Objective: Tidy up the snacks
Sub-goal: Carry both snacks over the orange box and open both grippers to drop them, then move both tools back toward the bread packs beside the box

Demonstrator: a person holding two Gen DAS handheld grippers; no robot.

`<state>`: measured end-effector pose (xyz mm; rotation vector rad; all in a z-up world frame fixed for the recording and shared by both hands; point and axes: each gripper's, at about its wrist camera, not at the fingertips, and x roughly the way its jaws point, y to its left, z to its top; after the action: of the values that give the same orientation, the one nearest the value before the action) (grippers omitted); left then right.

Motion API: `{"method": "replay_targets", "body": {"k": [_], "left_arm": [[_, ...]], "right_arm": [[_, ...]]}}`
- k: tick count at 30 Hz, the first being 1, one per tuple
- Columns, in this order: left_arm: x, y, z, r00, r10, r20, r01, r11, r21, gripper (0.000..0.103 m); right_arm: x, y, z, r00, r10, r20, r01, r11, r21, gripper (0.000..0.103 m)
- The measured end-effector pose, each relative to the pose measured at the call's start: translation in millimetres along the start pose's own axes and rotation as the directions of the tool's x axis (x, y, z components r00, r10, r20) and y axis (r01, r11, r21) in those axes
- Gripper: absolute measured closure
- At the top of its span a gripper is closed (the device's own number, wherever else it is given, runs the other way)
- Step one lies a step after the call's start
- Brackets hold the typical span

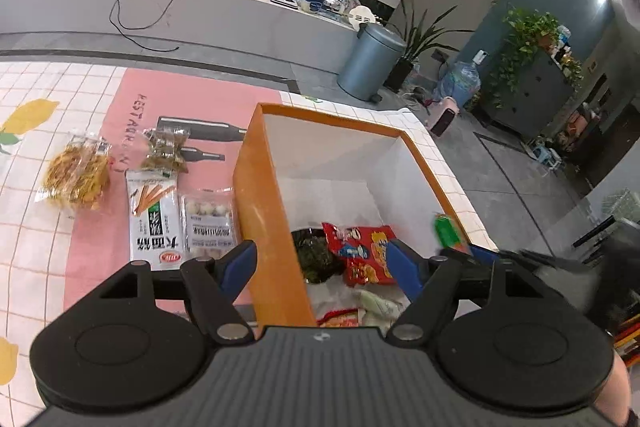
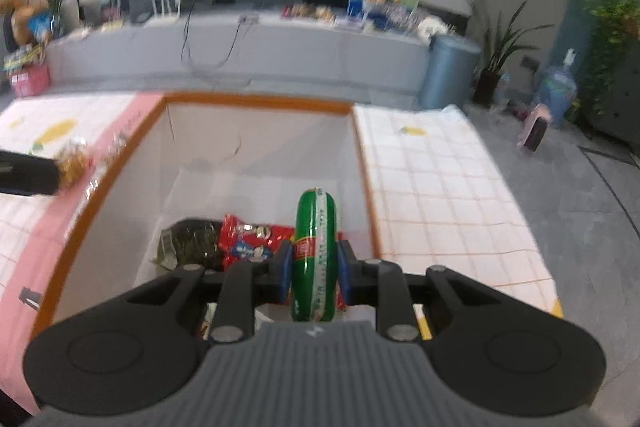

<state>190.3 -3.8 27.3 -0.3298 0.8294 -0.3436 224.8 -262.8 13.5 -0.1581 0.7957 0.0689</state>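
Snacks partly packed: we see a crinkly red packet [image 2: 256, 239] and dark pouch [image 2: 192, 243] in the orange box [image 2: 256, 101]. Our right gripper [image 2: 313, 267] clamps a glossy green tube [image 2: 316, 227] above it; our left gripper [image 1: 320, 263] gapes empty. Four bags [image 1: 152, 215] wait on the tablecloth beside the box's left wall.

Snacks partly sorted into an orange-walled, white-lined cardboard box [image 1: 256, 211] on a pink mat.

Inside on the white floor: a red printed crisp packet [image 1: 362, 253] lying flat, touching a dark green seaweed pack [image 1: 316, 255] beside it. Above the box, a green sausage-shaped snack tube with a white strip [image 2: 316, 255], upright. Outside, left of the box: 4 packs lying flat, a clear bag of yellow strips [image 1: 78, 173], a clear bag of greenish bits [image 1: 166, 151], a white packet with carrot print [image 1: 154, 221] and a clear pack of white balls [image 1: 208, 219].
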Motion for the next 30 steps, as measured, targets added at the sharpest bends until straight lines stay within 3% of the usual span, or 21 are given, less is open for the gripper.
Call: {"method": "replay_targets", "body": {"k": [5,7,11,13,16,23,25,30], "left_arm": [[-5.9,17.9,-7.8,1.000,-0.020,0.009,0.020,0.999,-0.033,0.017],[-4.6,26.3,-11.1,1.000,-0.019,0.004,0.020,0.999,-0.047,0.017],[-2.1,39.6,-14.1,1.000,-0.006,-0.006,0.006,0.997,-0.075,0.017],[-3.2,44.3,-14.4,1.000,-0.002,-0.003,0.002,0.996,-0.088,0.017],[-6.3,46.1,-14.4,1.000,0.003,0.003,-0.003,0.996,-0.088,0.017],[-15.4,39.4,-16.3,1.000,0.019,0.000,-0.019,0.997,-0.078,0.017],[-18.4,37.3,-17.8,1.000,0.029,-0.008,-0.030,0.997,-0.072,0.017],[-31.1,32.9,-21.3,0.998,0.066,-0.007,-0.066,0.996,-0.062,0.017]], "right_arm": [[33.7,8.5,-4.5,0.990,-0.062,-0.126,0.060,0.998,-0.021,0.082],[35.3,16.8,-7.3,0.986,-0.105,-0.129,0.095,0.992,-0.084,0.082],[33.4,13.5,-4.9,0.987,-0.106,-0.122,0.101,0.994,-0.045,0.080],[29.5,10.5,-3.3,0.989,-0.097,-0.108,0.096,0.995,-0.013,0.059],[17.6,4.0,0.8,0.997,-0.031,-0.065,0.036,0.997,0.074,0.041],[-3.0,6.2,4.2,1.000,-0.006,-0.004,0.006,0.994,0.112,0.025],[-6.2,11.2,4.2,1.000,-0.021,-0.002,0.022,0.995,0.101,0.013],[-19.1,21.1,4.1,1.000,-0.016,0.016,0.014,0.995,0.097,0.005]]}}
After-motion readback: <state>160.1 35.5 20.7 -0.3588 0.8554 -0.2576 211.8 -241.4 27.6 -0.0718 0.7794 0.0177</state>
